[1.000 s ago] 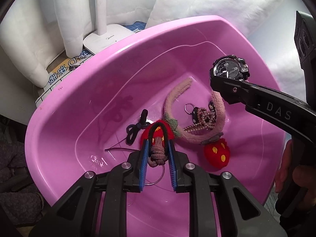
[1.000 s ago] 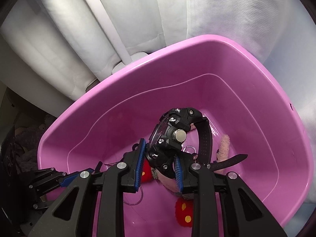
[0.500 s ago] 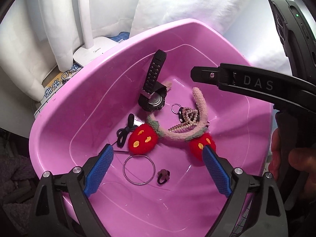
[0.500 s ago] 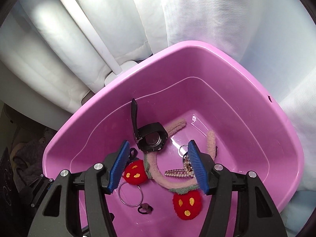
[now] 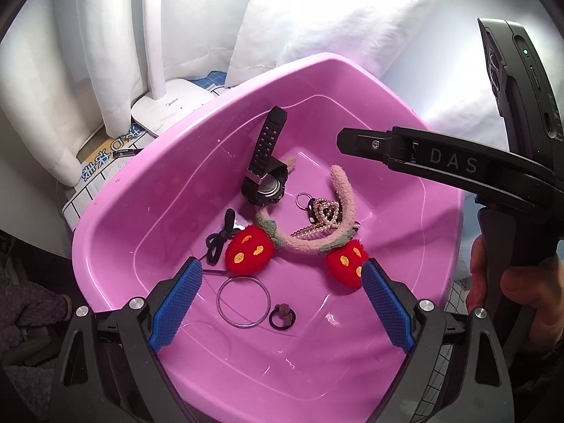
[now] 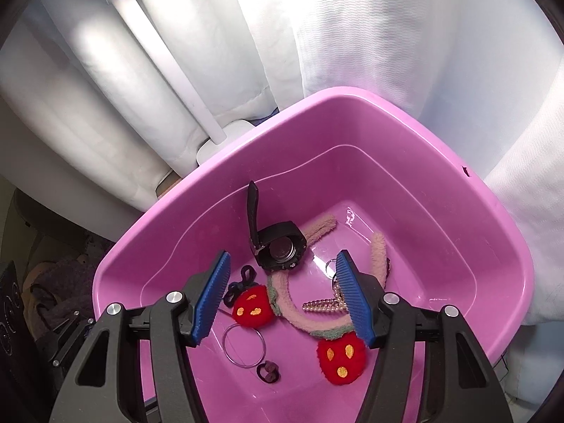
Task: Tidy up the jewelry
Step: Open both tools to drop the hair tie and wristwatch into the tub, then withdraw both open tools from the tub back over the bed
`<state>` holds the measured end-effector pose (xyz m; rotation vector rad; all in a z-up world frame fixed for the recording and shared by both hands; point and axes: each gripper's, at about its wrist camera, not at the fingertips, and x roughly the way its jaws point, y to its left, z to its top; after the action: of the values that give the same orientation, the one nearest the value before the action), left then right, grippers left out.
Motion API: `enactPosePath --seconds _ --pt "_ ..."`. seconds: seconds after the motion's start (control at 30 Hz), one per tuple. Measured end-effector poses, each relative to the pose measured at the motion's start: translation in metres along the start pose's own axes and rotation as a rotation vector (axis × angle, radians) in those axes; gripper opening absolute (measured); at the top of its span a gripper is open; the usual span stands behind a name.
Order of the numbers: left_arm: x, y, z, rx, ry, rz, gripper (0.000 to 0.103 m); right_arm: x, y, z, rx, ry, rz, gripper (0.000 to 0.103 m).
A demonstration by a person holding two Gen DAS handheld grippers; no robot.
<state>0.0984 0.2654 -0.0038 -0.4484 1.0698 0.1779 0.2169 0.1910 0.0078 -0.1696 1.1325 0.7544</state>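
left wrist view shows my left gripper (image 5: 280, 303) with its jaws spread wide and nothing between them, hanging over the near side of the pink basin (image 5: 116, 211). my right gripper (image 6: 282, 296) has its jaws open too and holds nothing, above the same basin; in the left wrist view it reaches in from the right, with my right hand (image 5: 507, 292) on its grip.

all the jewelry lies on the basin floor. the black watch (image 5: 265, 179) rests face down near the far wall, one strap standing up against that wall. touching it on the near side is the fuzzy pink headband (image 5: 310, 243), its two red strawberry ends nearest me. a pearl hair clip (image 5: 317, 225) lies inside the curve of the headband, with a small key ring (image 5: 303, 199) just beyond it. a black hair tie (image 5: 220, 236) lies just beside the left strawberry. nearer me sit a thin wire bangle (image 5: 243, 301) and, just beside it, a small dark ring (image 5: 282, 315).

behind the basin stands a white lamp base (image 5: 169, 105) against white curtains (image 5: 197, 14).
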Motion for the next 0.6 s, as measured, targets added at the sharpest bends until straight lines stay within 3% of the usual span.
enactPosePath --seconds 0.33,0.6 --pt "-0.022 -0.001 -0.006 0.018 -0.046 -0.033 0.09 -0.026 0.003 -0.014 0.011 -0.063 0.014 0.062" --pt "-0.05 -0.012 -0.018 0.073 -0.113 -0.054 0.09 -0.104 -0.013 -0.048 0.022 -0.265 0.033 0.062"
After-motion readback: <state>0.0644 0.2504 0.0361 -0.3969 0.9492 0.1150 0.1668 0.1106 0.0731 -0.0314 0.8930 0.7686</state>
